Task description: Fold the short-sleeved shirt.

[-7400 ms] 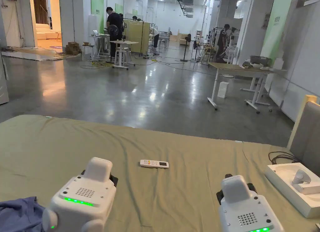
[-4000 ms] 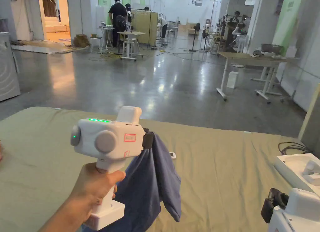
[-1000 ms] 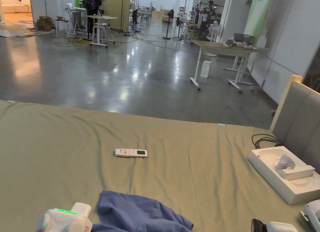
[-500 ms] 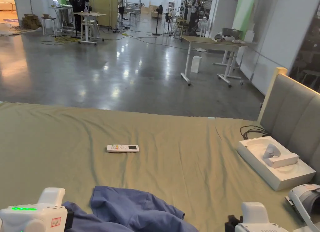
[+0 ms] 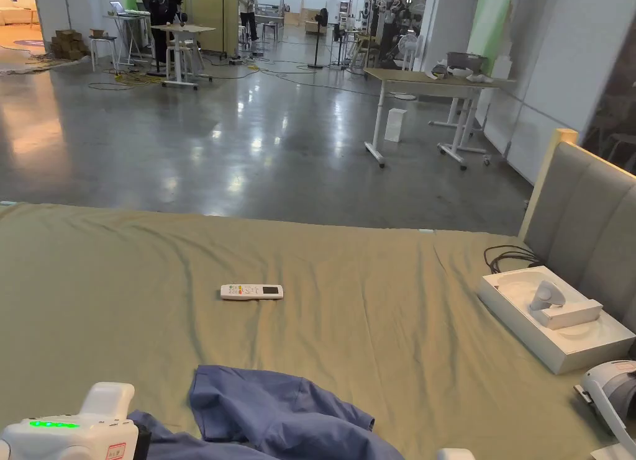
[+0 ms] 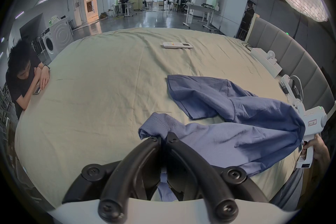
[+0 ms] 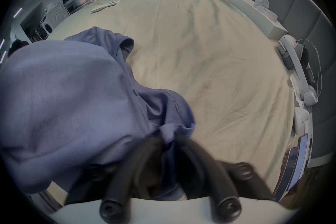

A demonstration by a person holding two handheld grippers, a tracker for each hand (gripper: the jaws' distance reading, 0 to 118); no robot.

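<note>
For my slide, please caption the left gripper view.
Left tool pinches the blue shirt hem above a green bed sheet.

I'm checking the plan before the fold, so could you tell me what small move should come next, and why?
Probably draw the two grippers apart to spread the shirt flat: the left gripper and right gripper each pinch an edge, but the cloth between them sags, bunched, on the bed sheet.
</note>
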